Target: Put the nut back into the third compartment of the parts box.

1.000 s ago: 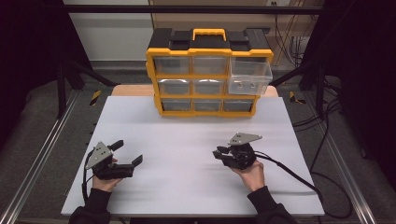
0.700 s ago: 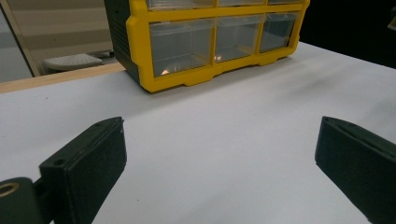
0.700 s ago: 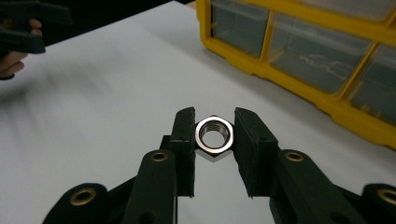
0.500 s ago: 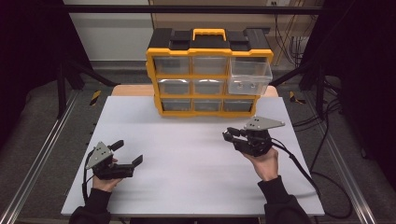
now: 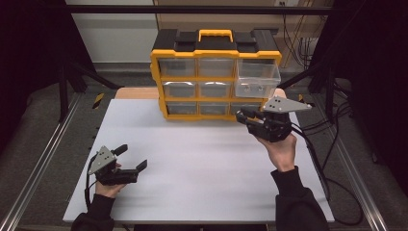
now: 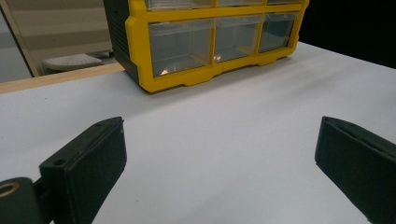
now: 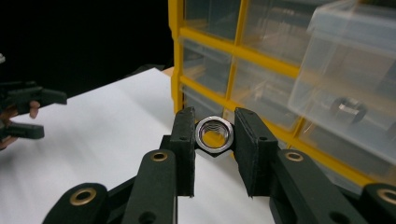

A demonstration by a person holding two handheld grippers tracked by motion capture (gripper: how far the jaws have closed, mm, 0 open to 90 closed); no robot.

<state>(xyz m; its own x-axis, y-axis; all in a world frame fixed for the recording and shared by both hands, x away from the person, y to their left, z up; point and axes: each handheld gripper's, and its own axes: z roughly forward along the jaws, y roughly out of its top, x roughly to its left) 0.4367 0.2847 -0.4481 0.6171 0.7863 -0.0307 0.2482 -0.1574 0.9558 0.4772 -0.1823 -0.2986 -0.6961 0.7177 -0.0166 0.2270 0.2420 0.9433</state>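
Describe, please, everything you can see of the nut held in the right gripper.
The nut is a shiny, silvery metal hex nut with visible threads inside its bore. It is pinched between the two black jaws of the right gripper, which press on opposite flats, with its open bore facing the camera. It is held up in the air in front of the yellow drawer cabinet, near the pulled-out clear drawer, and touches nothing but the jaws.

Drawer cabinet at table's far edge; right gripper just before it.
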